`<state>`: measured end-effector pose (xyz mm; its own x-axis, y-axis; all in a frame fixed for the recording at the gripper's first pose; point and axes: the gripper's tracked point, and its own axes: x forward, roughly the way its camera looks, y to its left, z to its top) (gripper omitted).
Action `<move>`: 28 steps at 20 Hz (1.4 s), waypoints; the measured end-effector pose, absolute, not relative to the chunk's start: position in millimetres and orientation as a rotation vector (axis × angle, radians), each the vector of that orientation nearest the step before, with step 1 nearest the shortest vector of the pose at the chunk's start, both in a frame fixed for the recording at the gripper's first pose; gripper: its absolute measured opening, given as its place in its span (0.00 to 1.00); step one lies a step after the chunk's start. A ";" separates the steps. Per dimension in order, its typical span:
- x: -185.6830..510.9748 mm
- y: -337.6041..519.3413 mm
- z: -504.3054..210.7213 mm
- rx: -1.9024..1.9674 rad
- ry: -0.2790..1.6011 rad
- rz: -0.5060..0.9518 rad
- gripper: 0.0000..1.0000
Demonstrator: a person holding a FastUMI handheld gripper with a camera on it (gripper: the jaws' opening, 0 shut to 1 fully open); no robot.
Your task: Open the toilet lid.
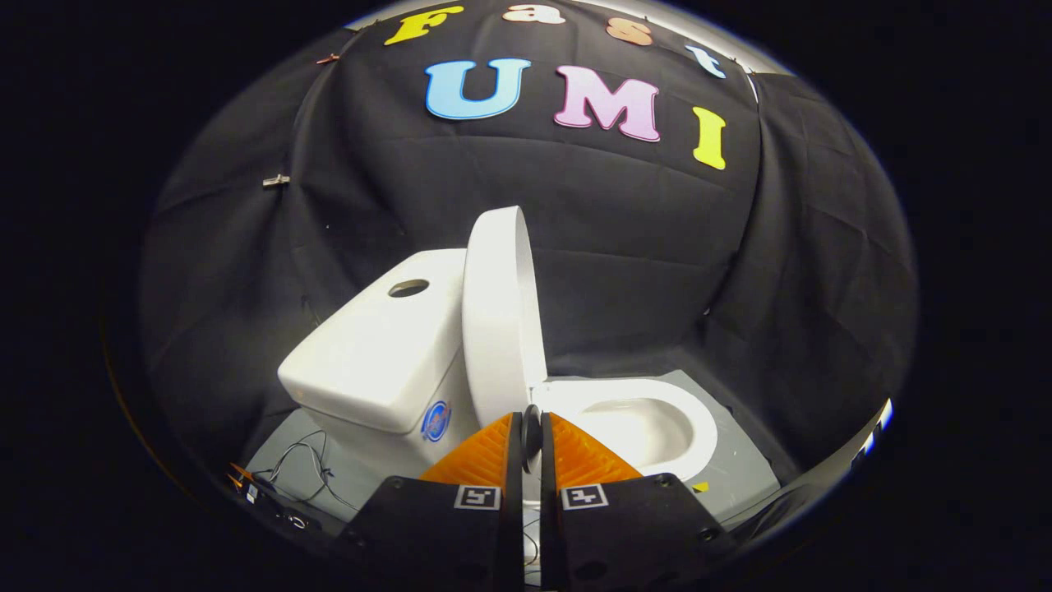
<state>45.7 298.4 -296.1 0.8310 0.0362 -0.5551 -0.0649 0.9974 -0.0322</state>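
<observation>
The white toilet lid (493, 329) stands upright, edge-on to me, close against the tank (374, 349). To its right the seat ring (657, 395) and the white bowl (641, 432) lie uncovered. My gripper (532, 427) is low in front of the toilet, its tips just below the lid's lower end, near the hinge. The fingers (481, 460) are drawn together with only a thin slit between them. A small dark piece shows in that slit at the tips; I cannot tell what it is. The lid is not pressed between the fingers.
The toilet stands on a grey floor plate (740, 477) with black cloth walls close behind and on both sides. Thin black cables (300, 469) and a small device lie on the floor to the left of the tank. The tank top has a round hole (408, 288).
</observation>
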 end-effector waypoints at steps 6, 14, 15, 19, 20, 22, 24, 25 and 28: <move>41.7 317.0 -299.8 -0.087 0.592 0.075 0.12; 42.2 319.3 -304.5 -0.084 0.602 0.098 0.25; 40.6 319.6 -310.3 -0.067 0.620 0.108 0.36; 34.5 321.3 -318.6 -0.067 0.661 0.148 0.79; 36.6 319.5 -320.0 -0.072 0.649 0.144 0.90; 39.7 318.2 -308.7 -0.073 0.613 0.147 1.00; 39.4 316.3 -298.3 -0.069 0.585 0.153 0.99; 39.6 314.2 -292.0 -0.077 0.568 0.153 0.99; 38.1 308.0 -274.6 -0.099 0.528 0.155 0.99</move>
<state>38.1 308.0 -274.6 0.8524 0.1215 -0.5086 -0.1726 0.9835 -0.0544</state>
